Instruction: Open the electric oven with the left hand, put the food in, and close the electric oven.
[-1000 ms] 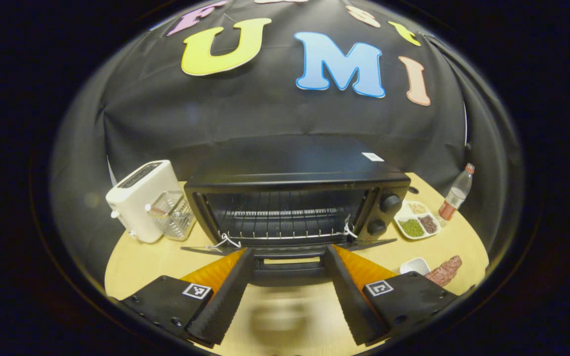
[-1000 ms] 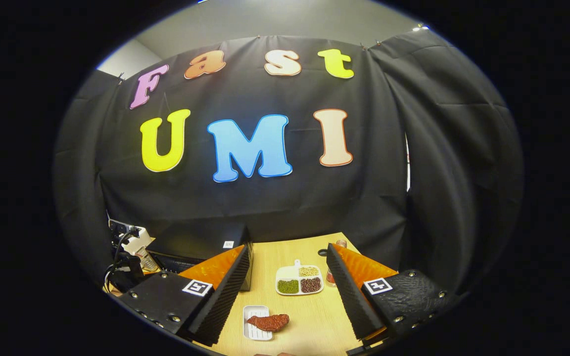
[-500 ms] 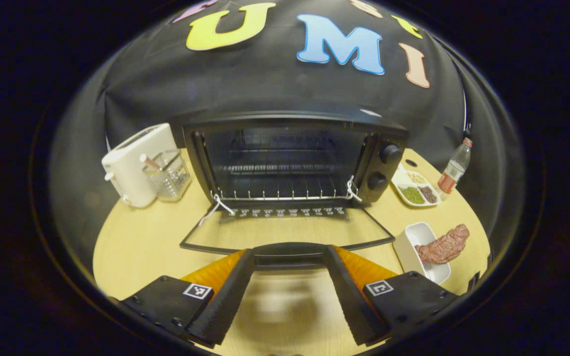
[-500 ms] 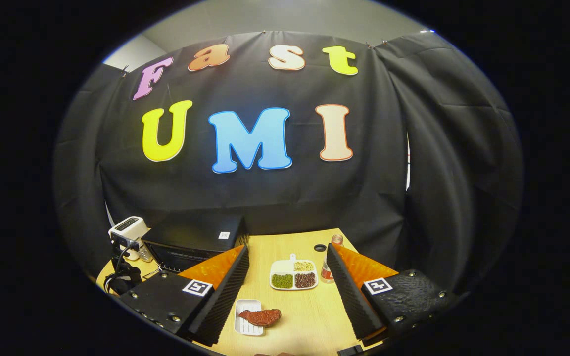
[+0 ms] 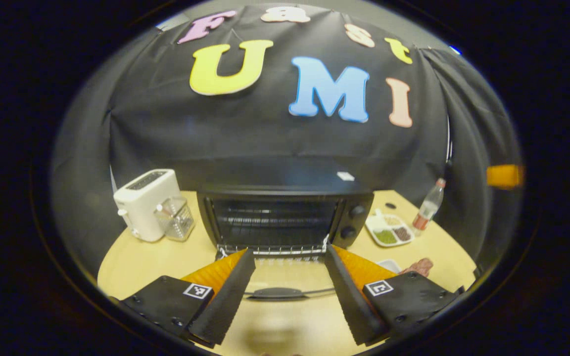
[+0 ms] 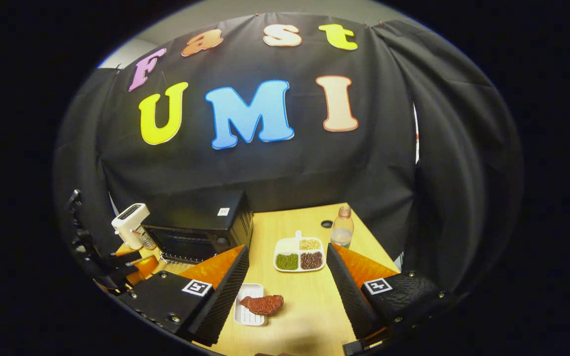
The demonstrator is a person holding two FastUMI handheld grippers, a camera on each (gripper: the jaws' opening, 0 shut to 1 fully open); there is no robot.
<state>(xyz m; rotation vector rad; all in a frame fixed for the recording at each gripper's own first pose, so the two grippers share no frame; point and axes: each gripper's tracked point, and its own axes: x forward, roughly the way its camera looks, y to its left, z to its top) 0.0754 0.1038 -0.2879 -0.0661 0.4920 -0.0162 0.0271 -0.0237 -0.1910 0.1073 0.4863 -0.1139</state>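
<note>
The black electric oven (image 5: 285, 217) stands mid-table with its door dropped flat toward me, wire rack bare inside. The door handle (image 5: 276, 292) lies below and between the fingers of my left gripper (image 5: 290, 251), which is open and touches nothing. The food, a dark red piece of meat (image 6: 263, 304), lies across a small white tray (image 6: 248, 315) right of the oven. My right gripper (image 6: 287, 248) hovers open above it, the meat a little left of its middle line. In the right gripper view the oven (image 6: 201, 227) sits at left, with the left gripper (image 6: 131, 262) in front of it.
A white toaster (image 5: 141, 202) and a clear container (image 5: 176, 222) stand left of the oven. A divided dish of beans (image 6: 300, 254) and a plastic bottle (image 6: 342, 232) stand behind the meat. The wooden table (image 6: 309, 316) ends at the black cloth wall.
The oven door swung down flat. My left gripper then drew back and rose off the handle, staying open. My right gripper tipped downward over the meat.
</note>
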